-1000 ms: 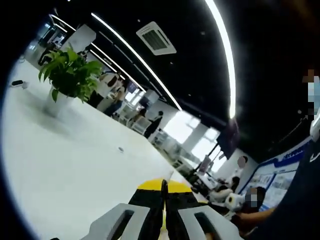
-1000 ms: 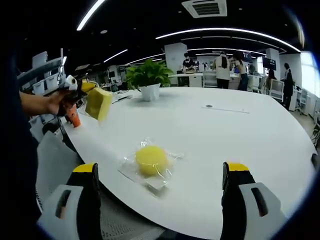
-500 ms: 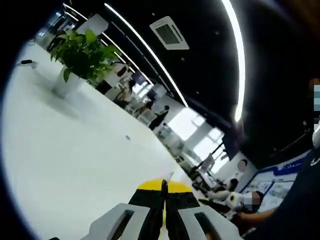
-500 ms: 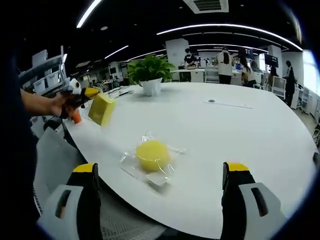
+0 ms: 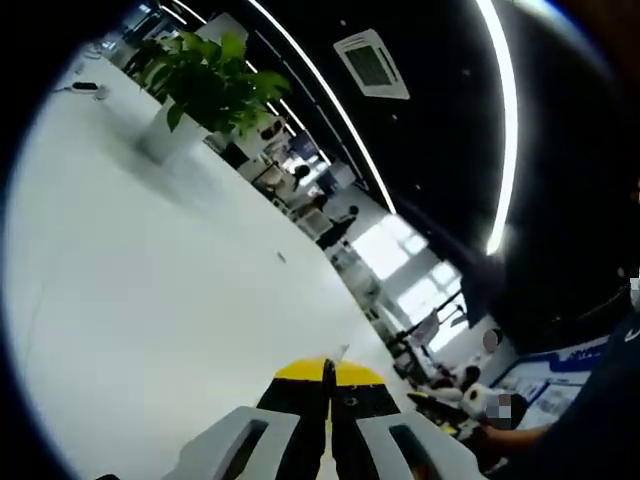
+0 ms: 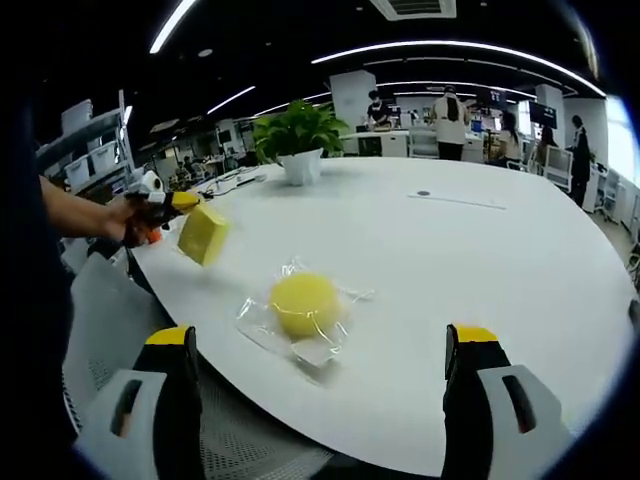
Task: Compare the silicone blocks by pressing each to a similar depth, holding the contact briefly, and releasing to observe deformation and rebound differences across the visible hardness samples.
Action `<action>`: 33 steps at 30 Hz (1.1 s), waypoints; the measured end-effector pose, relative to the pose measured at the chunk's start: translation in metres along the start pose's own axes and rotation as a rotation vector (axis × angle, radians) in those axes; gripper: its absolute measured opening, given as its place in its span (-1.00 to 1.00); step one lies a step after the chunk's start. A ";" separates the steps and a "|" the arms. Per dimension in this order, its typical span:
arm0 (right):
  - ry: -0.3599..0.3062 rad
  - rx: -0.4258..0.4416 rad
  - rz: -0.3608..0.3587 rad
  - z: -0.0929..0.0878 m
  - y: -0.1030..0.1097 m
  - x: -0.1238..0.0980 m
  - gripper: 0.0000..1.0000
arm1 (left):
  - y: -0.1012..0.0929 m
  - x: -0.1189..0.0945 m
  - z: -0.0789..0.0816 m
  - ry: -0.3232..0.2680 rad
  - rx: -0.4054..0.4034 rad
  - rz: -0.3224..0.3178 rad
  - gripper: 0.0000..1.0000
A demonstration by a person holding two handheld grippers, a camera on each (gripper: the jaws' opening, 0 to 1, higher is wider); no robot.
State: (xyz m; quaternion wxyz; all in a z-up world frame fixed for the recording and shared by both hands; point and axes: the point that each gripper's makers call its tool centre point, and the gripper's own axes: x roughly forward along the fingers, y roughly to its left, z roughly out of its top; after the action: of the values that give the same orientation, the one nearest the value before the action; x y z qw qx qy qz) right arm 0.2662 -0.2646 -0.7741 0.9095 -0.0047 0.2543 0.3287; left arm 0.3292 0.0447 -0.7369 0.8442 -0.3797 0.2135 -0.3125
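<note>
Holding item one: a yellow rectangular block [image 6: 203, 234], pinched in the left gripper [image 6: 172, 206] and carried in the air above the near-left edge of the white table [image 6: 480, 260]. In the left gripper view the same gripper's [image 5: 327, 395] jaws stand pressed nearly together, with a thin yellow strip in the slit between them.

Item two: a round yellow block [image 6: 304, 304], lying in a clear plastic wrapper [image 6: 262, 328] on the table, near the front edge, well apart from the held block.

Item three: right gripper [image 6: 325, 345], jaws spread wide, nothing between them, hovering short of the round block.

Item four: potted plant [image 6: 298, 136] at the far side of the table; people stand in the far background.

Change noted: over the last second the held block has dropped lower and come slightly nearer the table, while the round block has stayed put in its wrapper. Judgement: the squeeze on the rectangular sample is under way or being held; the round sample appears untouched, so the comparison is early. Its wrapper may slip under pressure.
</note>
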 end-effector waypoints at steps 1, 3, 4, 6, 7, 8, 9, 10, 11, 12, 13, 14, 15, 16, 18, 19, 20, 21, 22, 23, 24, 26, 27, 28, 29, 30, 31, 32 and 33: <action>0.001 0.000 0.001 -0.001 0.000 0.000 0.93 | 0.001 0.000 -0.001 0.002 -0.002 0.003 -1.00; 0.008 0.001 0.004 -0.003 0.002 0.000 0.93 | 0.006 0.001 0.000 0.001 -0.005 0.012 -1.00; 0.012 0.000 0.005 -0.004 0.002 0.001 0.93 | 0.009 0.001 0.000 0.003 -0.001 0.018 -1.00; 0.016 -0.003 0.004 -0.005 0.003 0.000 0.93 | 0.013 0.002 0.000 0.007 0.007 0.027 -1.00; 0.018 -0.003 0.004 -0.006 0.004 0.000 0.93 | 0.017 0.003 0.000 0.010 0.014 0.035 -1.00; 0.020 -0.001 0.005 -0.007 0.003 0.000 0.93 | 0.023 0.002 0.000 0.016 0.040 0.060 -1.00; 0.021 -0.001 0.004 -0.008 0.003 0.000 0.93 | 0.028 0.002 -0.001 0.028 0.068 0.078 -1.00; 0.022 -0.001 0.003 -0.007 0.003 -0.001 0.93 | 0.031 0.002 -0.001 0.031 0.089 0.091 -1.00; 0.022 -0.001 0.002 -0.007 0.003 -0.001 0.93 | 0.036 0.002 0.000 0.038 0.112 0.100 -1.00; 0.022 -0.001 0.001 -0.007 0.002 -0.001 0.93 | 0.040 0.002 0.001 0.045 0.146 0.115 -1.00; 0.022 -0.002 0.000 -0.007 0.002 -0.001 0.93 | 0.041 0.002 0.002 0.048 0.160 0.122 -1.00; 0.023 -0.002 -0.001 -0.007 0.002 -0.001 0.93 | 0.043 0.003 0.001 0.051 0.160 0.124 -1.00; 0.023 -0.002 -0.002 -0.007 0.001 -0.001 0.93 | 0.050 0.004 0.001 0.058 0.174 0.134 -1.00; 0.023 -0.002 -0.002 -0.008 0.000 -0.001 0.93 | 0.053 0.004 0.001 0.063 0.182 0.142 -1.00; 0.028 -0.003 -0.004 -0.011 0.000 -0.001 0.93 | 0.058 0.004 -0.003 0.090 0.214 0.164 -1.00; 0.030 -0.002 -0.005 -0.011 0.000 -0.001 0.93 | 0.062 0.005 -0.004 0.095 0.217 0.179 -1.00; 0.031 -0.001 -0.004 -0.011 0.001 -0.001 0.93 | 0.063 0.005 -0.004 0.092 0.217 0.180 -1.00; 0.029 -0.001 -0.003 -0.011 0.002 -0.001 0.93 | 0.066 0.004 -0.004 0.096 0.234 0.191 -1.00; 0.029 -0.002 -0.003 -0.011 0.002 -0.001 0.93 | 0.067 0.004 -0.005 0.097 0.237 0.195 -1.00; 0.037 -0.008 -0.003 -0.013 0.004 -0.001 0.93 | 0.074 0.003 -0.004 0.097 0.234 0.222 -1.00; 0.040 -0.013 -0.002 -0.014 0.004 0.000 0.93 | 0.075 0.003 -0.004 0.096 0.231 0.222 -1.00; 0.048 -0.020 -0.001 -0.017 0.004 0.000 0.93 | 0.083 0.003 -0.004 0.096 0.228 0.240 -1.00; 0.053 -0.021 0.001 -0.019 0.005 0.000 0.93 | 0.084 0.004 -0.005 0.100 0.233 0.246 -1.00; 0.056 -0.023 0.001 -0.019 0.005 0.000 0.93 | 0.086 0.004 -0.007 0.111 0.242 0.253 -1.00; 0.057 -0.027 0.000 -0.020 0.005 -0.001 0.93 | 0.088 0.004 -0.008 0.119 0.247 0.260 -1.00; 0.058 -0.027 0.000 -0.020 0.005 -0.001 0.93 | 0.091 0.005 -0.008 0.125 0.252 0.268 -1.00; 0.058 -0.027 0.000 -0.020 0.005 -0.001 0.93 | 0.093 0.006 -0.009 0.129 0.251 0.268 -1.00; 0.055 -0.024 -0.002 -0.019 0.005 -0.001 0.93 | 0.096 0.006 -0.010 0.139 0.263 0.274 -1.00; 0.056 -0.024 -0.003 -0.019 0.004 0.000 0.93 | 0.097 0.006 -0.010 0.145 0.269 0.280 -1.00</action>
State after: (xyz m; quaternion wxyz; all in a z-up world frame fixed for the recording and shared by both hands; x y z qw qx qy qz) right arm 0.2544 -0.2649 -0.7901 0.9024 -0.0251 0.2757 0.3301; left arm 0.3630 0.0855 -0.8187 0.9050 -0.2066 0.2804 -0.2444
